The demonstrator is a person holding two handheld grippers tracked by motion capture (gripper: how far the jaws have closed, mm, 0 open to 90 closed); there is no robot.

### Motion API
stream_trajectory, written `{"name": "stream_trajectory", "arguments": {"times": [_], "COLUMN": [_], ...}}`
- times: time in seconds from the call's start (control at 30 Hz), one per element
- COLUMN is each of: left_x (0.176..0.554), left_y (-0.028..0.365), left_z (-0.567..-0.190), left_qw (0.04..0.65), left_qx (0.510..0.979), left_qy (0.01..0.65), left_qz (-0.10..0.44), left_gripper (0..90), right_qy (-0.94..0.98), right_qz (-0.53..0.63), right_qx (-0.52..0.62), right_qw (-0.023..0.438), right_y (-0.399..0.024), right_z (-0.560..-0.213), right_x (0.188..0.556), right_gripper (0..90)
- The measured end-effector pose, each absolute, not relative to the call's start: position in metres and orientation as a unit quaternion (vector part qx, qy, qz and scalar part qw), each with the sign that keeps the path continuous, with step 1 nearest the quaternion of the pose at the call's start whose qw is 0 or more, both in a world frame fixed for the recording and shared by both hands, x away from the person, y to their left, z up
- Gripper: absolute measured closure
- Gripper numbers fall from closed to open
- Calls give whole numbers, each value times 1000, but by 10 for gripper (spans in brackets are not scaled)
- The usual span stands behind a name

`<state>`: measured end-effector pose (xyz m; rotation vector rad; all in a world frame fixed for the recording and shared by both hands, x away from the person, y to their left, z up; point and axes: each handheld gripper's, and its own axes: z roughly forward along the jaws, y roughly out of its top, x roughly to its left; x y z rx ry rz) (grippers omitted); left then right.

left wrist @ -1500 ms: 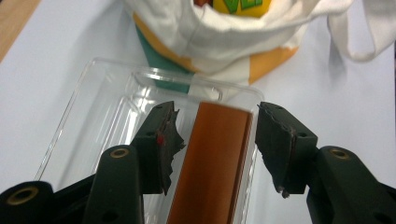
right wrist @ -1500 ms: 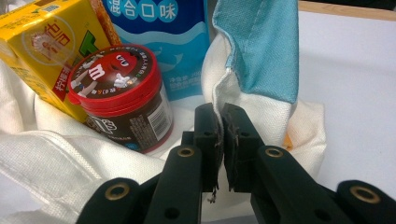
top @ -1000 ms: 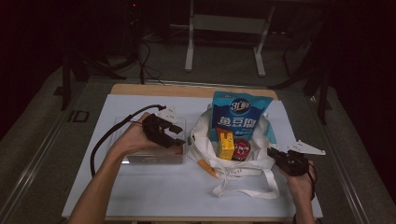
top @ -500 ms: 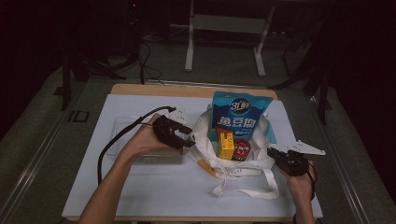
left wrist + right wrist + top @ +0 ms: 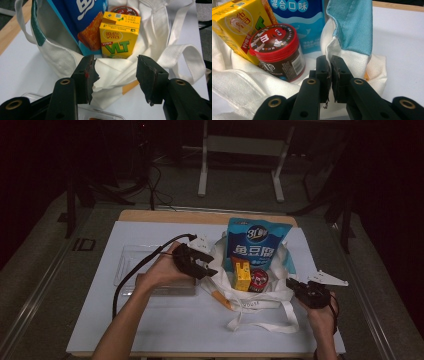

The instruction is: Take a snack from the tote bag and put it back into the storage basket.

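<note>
Clear plastic tray (image 5: 131,265) at table's left. Left gripper (image 5: 201,265), jaws parted, at white tote bag (image 5: 260,297) rim, centre. Inside: blue snack pouch (image 5: 257,247), yellow drink carton (image 5: 241,274), red-lidded candy jar (image 5: 258,280). Right gripper (image 5: 298,289) clamped on bag's right edge.

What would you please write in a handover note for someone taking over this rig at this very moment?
Right gripper: shut on the rim of the white tote bag, holding that side up.
Left gripper: open, fingers apart over the bag's near rim, gripping nothing.
In the bag: blue snack pouch, yellow drink carton, red-lidded candy jar, all upright.
Clear plastic tray lies on the table beside the left hand.
Done: three items packed.
Left: probably grip the near rim with the left gripper.
</note>
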<state>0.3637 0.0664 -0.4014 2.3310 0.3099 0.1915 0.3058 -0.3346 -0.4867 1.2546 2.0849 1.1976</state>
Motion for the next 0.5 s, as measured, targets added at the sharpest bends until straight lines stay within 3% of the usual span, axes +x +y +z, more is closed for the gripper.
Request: {"name": "stream_trajectory", "arguments": {"times": [0.5], "left_x": [366], "left_y": [51], "left_z": [-404], "left_qw": [372], "left_qx": [916], "left_qy": [120], "left_qz": [87], "left_gripper": [485], "right_qy": [752], "right_qz": [431], "right_qx": [451], "right_qw": [213], "right_y": [-335], "right_z": [-487], "right_x": [306], "right_gripper": [839]}}
